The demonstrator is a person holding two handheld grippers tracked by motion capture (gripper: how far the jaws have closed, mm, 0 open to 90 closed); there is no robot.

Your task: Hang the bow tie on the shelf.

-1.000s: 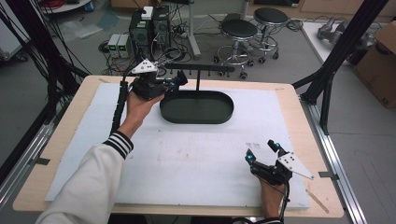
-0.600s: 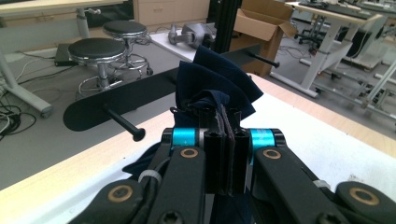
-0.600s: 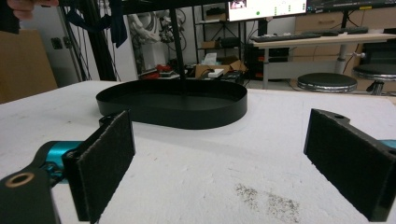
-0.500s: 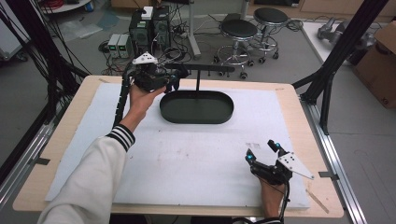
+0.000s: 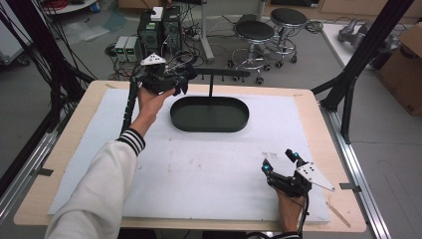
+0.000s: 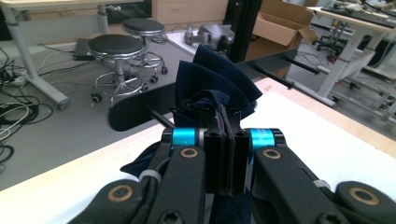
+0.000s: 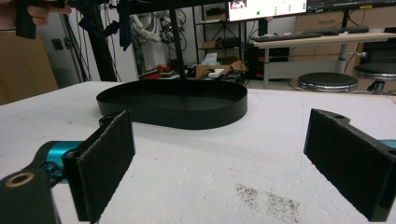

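A black oval tray [image 5: 209,115] lies at the back middle of the white mat, with a thin post [image 5: 211,87] rising from it to a horizontal bar [image 5: 225,73] with small pegs. My left gripper [image 5: 184,78] is held up at the bar's left end, shut on a dark navy cloth [image 5: 180,85]. In the left gripper view the cloth [image 6: 219,77] bunches up above the closed jaws, with the bar [image 6: 273,58] just behind. My right gripper [image 5: 279,160] rests on the mat at the front right, open and empty, facing the tray [image 7: 173,109].
The white mat [image 5: 209,164] covers most of the wooden table [image 5: 318,104]. A grey smudge [image 5: 271,155] marks the mat near my right gripper. Black frame posts [image 5: 348,74] stand at the table's sides. Stools [image 5: 254,32] and computers [image 5: 154,30] are on the floor behind.
My left gripper has lifted with the cloth and moved back toward the bar's left end. The right gripper has stayed put.
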